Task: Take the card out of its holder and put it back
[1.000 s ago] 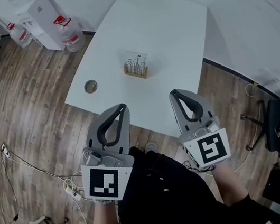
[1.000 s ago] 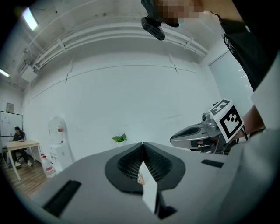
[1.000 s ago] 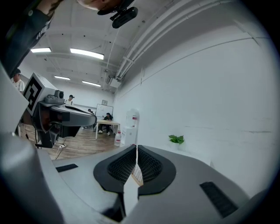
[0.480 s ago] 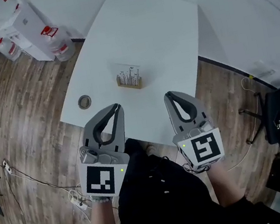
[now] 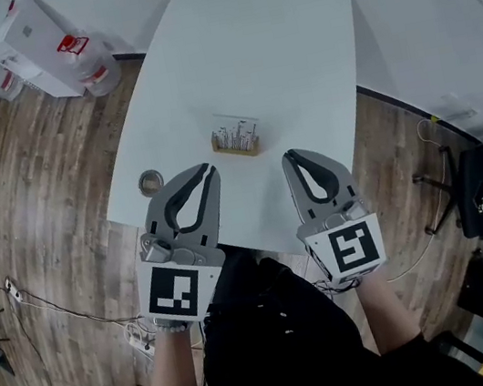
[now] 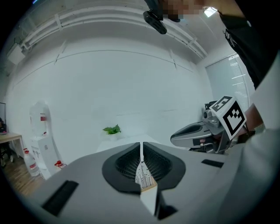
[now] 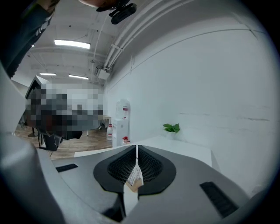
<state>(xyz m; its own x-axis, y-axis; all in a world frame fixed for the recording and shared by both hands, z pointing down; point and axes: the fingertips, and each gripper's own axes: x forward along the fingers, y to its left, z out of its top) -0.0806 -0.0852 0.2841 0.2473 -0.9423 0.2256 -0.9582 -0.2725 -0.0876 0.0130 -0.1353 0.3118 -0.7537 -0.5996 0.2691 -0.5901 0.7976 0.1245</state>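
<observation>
**Left gripper** (image 6: 141, 147): jaws closed tip to tip, gripping nothing. Through the opening behind the tips, its own view shows the card (image 6: 141, 174) upright in its wooden holder (image 6: 148, 188).

**Right gripper** (image 7: 137, 151): jaws likewise together and empty, with the same card framed beyond them.

**Head view only:** the holder stands on the white table (image 5: 271, 44), ahead of and between both grippers, touching neither. A round grommet (image 5: 150, 180) lies beside the left gripper.

**Gripper views only:** a potted plant (image 6: 113, 129) shows whole at the table's far end.
</observation>
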